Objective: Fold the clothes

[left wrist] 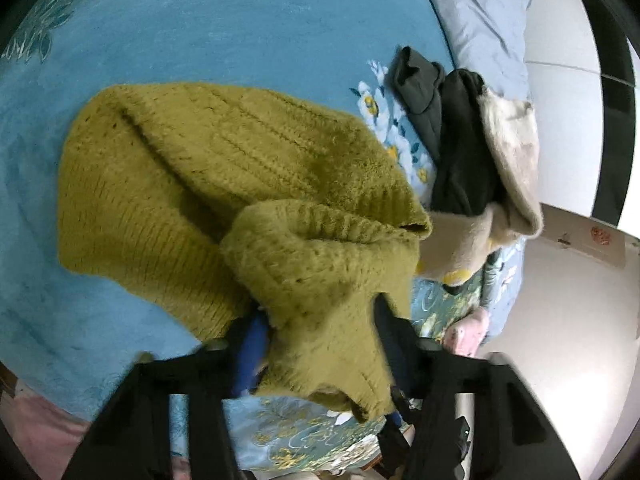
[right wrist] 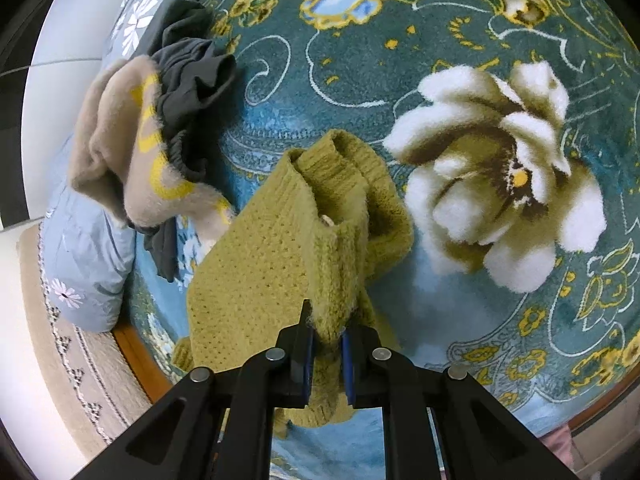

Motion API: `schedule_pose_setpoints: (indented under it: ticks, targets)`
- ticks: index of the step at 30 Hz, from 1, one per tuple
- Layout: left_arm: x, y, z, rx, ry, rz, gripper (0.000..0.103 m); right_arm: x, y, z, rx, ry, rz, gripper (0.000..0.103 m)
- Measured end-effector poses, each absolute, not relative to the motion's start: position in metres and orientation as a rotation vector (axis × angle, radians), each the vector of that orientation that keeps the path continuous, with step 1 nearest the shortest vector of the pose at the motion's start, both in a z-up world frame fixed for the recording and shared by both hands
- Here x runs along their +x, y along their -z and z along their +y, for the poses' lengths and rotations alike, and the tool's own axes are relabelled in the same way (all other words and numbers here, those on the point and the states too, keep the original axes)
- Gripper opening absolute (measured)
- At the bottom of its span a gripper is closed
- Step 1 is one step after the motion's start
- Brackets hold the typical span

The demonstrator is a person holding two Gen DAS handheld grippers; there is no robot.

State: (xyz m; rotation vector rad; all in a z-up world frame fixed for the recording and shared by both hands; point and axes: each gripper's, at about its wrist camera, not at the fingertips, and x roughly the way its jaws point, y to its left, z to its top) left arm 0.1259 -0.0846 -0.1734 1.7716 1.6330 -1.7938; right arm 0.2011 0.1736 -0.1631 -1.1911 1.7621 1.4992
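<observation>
An olive-green knitted sweater (left wrist: 192, 176) lies partly spread on the blue blanket (left wrist: 200, 28). My left gripper (left wrist: 320, 320) is shut on a bunched part of it near the ribbed hem, lifting that fold toward the camera. In the right wrist view the same sweater (right wrist: 272, 248) hangs from my right gripper (right wrist: 326, 340), whose jaws are shut on a narrow ribbed edge. The rest of it drapes down and away over the floral blanket (right wrist: 480, 320).
A heap of other clothes lies beside the sweater: a beige fleece garment (left wrist: 508, 160) (right wrist: 120, 160) and dark grey ones (left wrist: 460, 140) (right wrist: 192, 76). A light blue pillow (left wrist: 480, 8) (right wrist: 84, 264) lies at the bed's edge, with floor beyond it.
</observation>
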Motion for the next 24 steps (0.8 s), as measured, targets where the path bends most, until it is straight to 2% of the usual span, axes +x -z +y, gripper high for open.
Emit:
schedule_pose_setpoints:
  ticks: [1, 2, 4, 8, 12, 19, 24]
  targets:
    - [0.124, 0.174, -0.083, 1.785, 1.793, 1.604, 0.022, 0.201, 0.162, 0.174, -1.184, -1.503, 1.779, 0.012]
    - [0.124, 0.171, -0.083, 1.792, 1.800, 1.564, 0.014, 0.200, 0.160, 0.175, -1.174, -1.511, 1.800, 0.012]
    - [0.123, 0.162, -0.085, 1.787, 1.824, 1.519, 0.011, 0.199, 0.154, 0.177, -1.135, -1.525, 1.855, 0.011]
    - [0.109, 0.123, -0.090, 1.722, 1.941, 1.498, 0.009, 0.190, 0.127, 0.189, -1.006, -1.578, 1.985, 0.011]
    - [0.078, 0.066, -0.097, 1.608, 2.088, 1.537, 0.009, 0.155, 0.070, 0.213, -0.891, -1.760, 2.023, 0.011]
    - [0.037, -0.076, -0.125, 1.252, 2.426, 1.572, 0.009, 0.090, -0.058, 0.231, -0.740, -2.143, 1.989, 0.010]
    - [0.042, -0.159, -0.151, 1.046, 2.612, 1.579, 0.009, 0.074, -0.151, 0.217, -0.576, -2.394, 1.931, 0.010]
